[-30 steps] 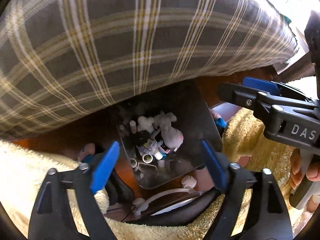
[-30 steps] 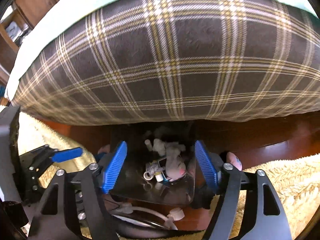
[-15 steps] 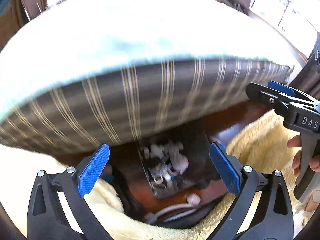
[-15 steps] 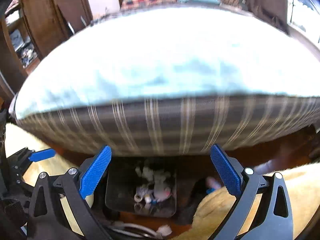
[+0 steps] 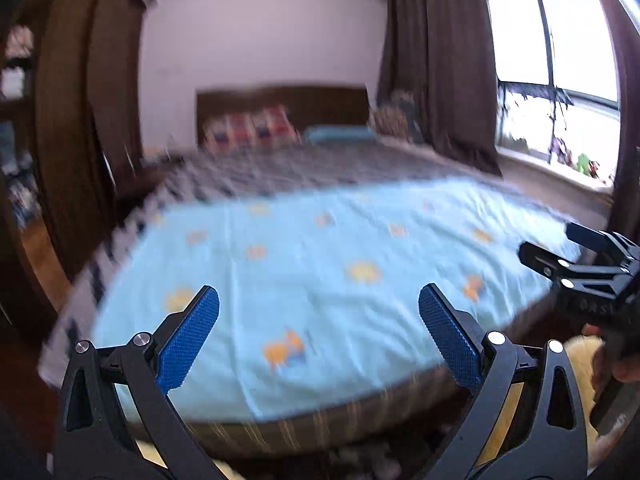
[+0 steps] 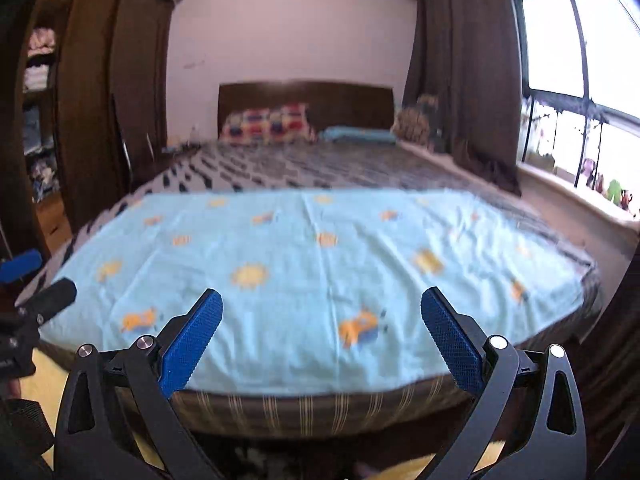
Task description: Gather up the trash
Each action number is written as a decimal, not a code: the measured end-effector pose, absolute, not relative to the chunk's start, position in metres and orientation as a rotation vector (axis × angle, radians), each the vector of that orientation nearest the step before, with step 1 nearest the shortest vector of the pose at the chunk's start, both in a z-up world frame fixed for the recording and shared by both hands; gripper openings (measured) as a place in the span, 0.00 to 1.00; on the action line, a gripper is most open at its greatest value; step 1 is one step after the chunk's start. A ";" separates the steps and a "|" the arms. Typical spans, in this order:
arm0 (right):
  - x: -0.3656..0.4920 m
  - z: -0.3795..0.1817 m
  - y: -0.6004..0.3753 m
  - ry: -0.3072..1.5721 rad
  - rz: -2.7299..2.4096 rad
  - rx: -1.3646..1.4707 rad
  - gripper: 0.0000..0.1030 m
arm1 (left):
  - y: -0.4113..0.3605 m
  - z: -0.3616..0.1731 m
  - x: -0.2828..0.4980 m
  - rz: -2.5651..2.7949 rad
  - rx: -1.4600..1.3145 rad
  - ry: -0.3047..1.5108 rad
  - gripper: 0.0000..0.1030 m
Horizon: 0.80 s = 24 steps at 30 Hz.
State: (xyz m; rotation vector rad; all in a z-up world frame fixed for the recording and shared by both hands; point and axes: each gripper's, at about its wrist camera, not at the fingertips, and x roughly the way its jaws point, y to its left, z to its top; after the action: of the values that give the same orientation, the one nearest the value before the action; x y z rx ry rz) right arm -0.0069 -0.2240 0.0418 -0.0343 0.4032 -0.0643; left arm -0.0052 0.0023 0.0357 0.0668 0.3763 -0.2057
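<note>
My left gripper (image 5: 319, 300) is open, its blue pads (image 5: 188, 344) spread wide with nothing between them. It hangs above the foot of a bed with a light blue sheet (image 5: 320, 256). My right gripper (image 6: 322, 300) is open and empty too, over the same sheet (image 6: 304, 264). In the left wrist view the right gripper (image 5: 580, 272) sits at the right edge, held by a hand (image 5: 612, 364). The left gripper (image 6: 36, 280) shows at the left edge of the right wrist view. Only a blurred pale smear of the trash (image 5: 360, 462) shows on the floor at the bottom edge.
A plaid mattress side (image 6: 304, 408) faces me below the sheet. A fluffy yellow rug (image 5: 580, 360) lies on the floor at the bed's foot. A dark wardrobe (image 6: 92, 100) stands left, and a window with brown curtains (image 6: 460, 80) right. Pillows (image 6: 268, 124) lean on the headboard.
Both grippers have risen and tipped upward, from the black bin of trash under the bed's edge to a view across the bed. Their jaws spread wider. The bin has dropped out of sight.
</note>
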 end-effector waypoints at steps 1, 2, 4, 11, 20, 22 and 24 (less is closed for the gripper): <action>-0.008 0.047 -0.223 0.382 -0.071 -0.039 0.97 | 0.004 0.044 -0.007 -0.194 0.067 0.349 0.92; -0.011 0.054 -0.223 0.359 -0.081 -0.045 0.97 | 0.006 0.053 -0.009 -0.185 0.059 0.320 0.92; -0.016 0.063 -0.222 0.320 -0.104 -0.055 0.97 | 0.009 0.064 -0.009 -0.179 0.031 0.289 0.92; -0.035 0.082 -0.227 0.248 -0.156 -0.022 0.97 | 0.015 0.081 -0.028 -0.132 0.017 0.204 0.92; -0.044 0.069 -0.227 0.269 -0.130 0.029 0.97 | 0.017 0.069 -0.035 -0.183 -0.009 0.222 0.92; -0.043 0.067 -0.228 0.279 -0.131 0.034 0.97 | 0.015 0.067 -0.035 -0.186 -0.011 0.226 0.92; -0.041 0.066 -0.228 0.288 -0.143 0.035 0.97 | 0.014 0.066 -0.035 -0.189 -0.008 0.231 0.92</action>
State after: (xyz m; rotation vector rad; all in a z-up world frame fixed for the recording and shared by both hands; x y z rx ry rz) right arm -0.0411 -0.2279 0.0661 0.0345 0.2876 -0.1428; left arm -0.0348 0.0145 0.0656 -0.0085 0.2308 -0.1886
